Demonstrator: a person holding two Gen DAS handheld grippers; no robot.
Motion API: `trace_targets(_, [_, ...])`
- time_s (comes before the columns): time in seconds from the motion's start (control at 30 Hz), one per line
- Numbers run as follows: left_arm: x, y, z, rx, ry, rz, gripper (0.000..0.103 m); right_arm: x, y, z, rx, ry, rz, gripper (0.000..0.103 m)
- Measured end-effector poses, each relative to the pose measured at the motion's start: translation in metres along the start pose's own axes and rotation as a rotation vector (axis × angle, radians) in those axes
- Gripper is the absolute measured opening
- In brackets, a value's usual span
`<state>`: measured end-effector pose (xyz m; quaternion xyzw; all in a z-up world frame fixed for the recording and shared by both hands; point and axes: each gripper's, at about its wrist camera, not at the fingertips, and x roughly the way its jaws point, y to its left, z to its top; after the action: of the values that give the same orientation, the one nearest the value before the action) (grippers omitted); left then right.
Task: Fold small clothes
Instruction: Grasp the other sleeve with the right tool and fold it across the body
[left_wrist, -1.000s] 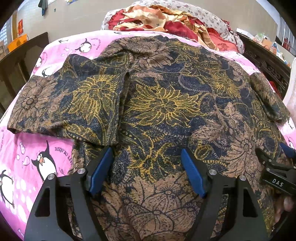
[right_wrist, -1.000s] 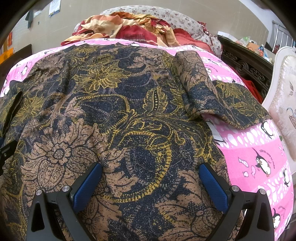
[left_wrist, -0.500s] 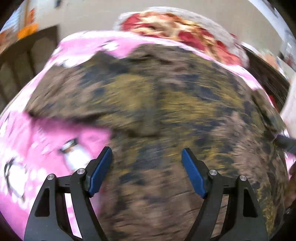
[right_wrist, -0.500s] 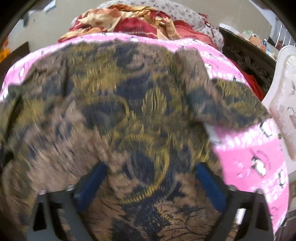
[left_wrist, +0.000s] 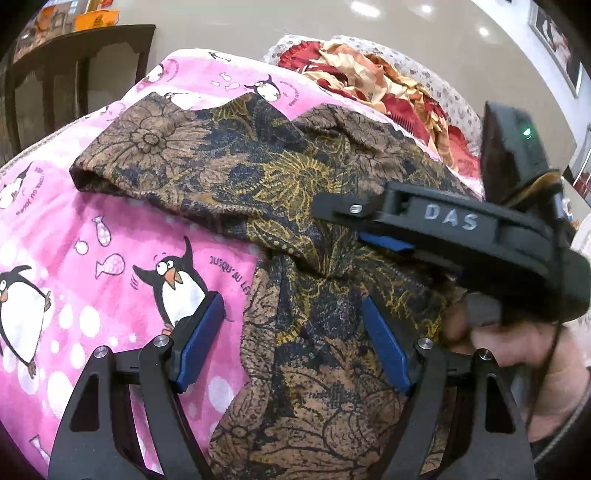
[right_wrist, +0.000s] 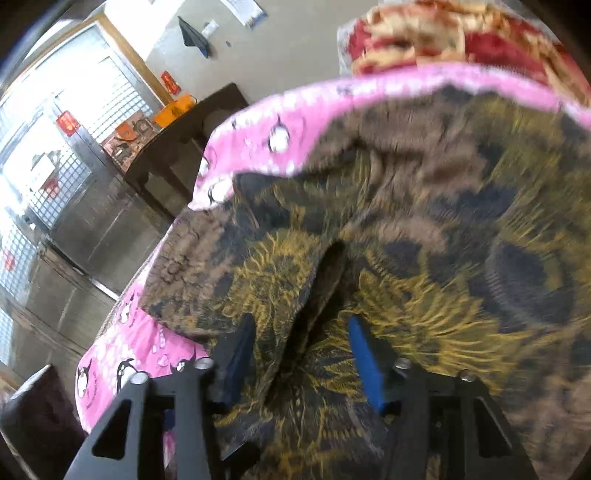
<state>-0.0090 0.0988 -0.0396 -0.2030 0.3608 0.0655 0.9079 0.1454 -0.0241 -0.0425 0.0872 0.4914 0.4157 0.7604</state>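
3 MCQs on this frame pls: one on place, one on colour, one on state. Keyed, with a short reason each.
1. Where does the batik shirt lie?
A. on a pink penguin blanket
B. on a wooden floor
C. in a basket

2. What colour are the pads on the left gripper fingers?
A. red
B. blue
C. white

3. What state is the left gripper in?
A. shut on the shirt
B. open, with cloth between the fingers
C. out of view

Key:
1 A, the pink blanket with penguins shows all round the shirt.
2 B, both pads are plainly blue in the left wrist view.
3 B, the fingers stand wide apart over the shirt's edge; the right gripper reaches across from the side.
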Motion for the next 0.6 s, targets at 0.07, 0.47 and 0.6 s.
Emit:
trace_targets(0.07, [0.0, -0.001, 0.001, 0.002, -0.001, 0.004, 0.078, 0.004, -0.001, -0.001, 0.006, -0.003, 0.06, 0.042])
trace_targets(0.47, [0.002, -0.005, 0.002, 0.015, 0.006, 0.023, 0.078, -0.099, -0.053, 0.007, 0.081, -0.161, -0.057, 0.006])
trace_targets(0.6, [0.002, -0.005, 0.002, 0.015, 0.007, 0.024, 0.078, -0.137, -0.121, -0.002, 0.194, -0.092, -0.274, 0.004])
